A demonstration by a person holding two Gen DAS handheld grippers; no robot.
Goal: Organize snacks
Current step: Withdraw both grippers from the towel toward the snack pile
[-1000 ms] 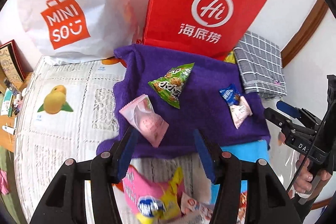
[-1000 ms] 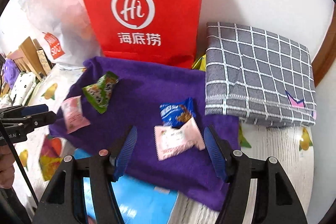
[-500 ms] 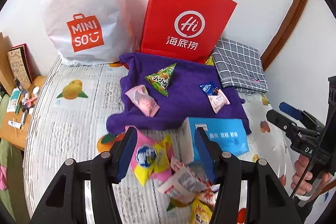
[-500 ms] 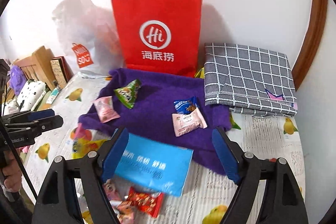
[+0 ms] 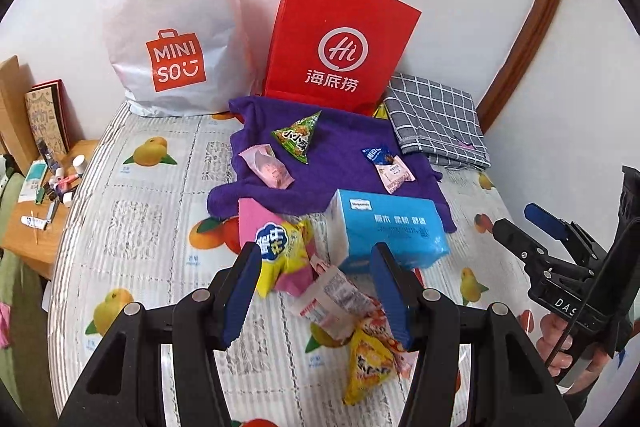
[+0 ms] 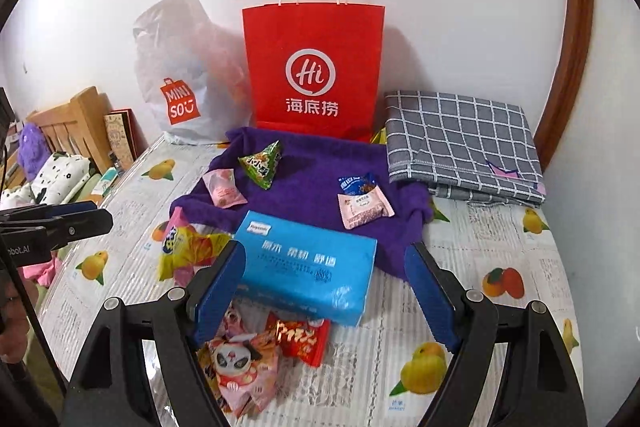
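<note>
Red bag point(image 6: 314, 75), purple towel point(image 6: 316, 167), grey-check cloth point(image 6: 460, 143)

Two shopping bags: one red paper bag point(image 6: 314, 71), one white plastic bag point(image 5: 172, 27). Two cloths: one purple towel point(image 6: 316, 167), one grey checked cloth point(image 6: 460, 143). One blue box point(image 6: 308, 263). Four snack packets on the towel: one green point(image 6: 262, 165), two pink point(image 6: 224, 189), one blue point(image 6: 360, 184). Loose pile of packets in front, exact number unclear.
</note>
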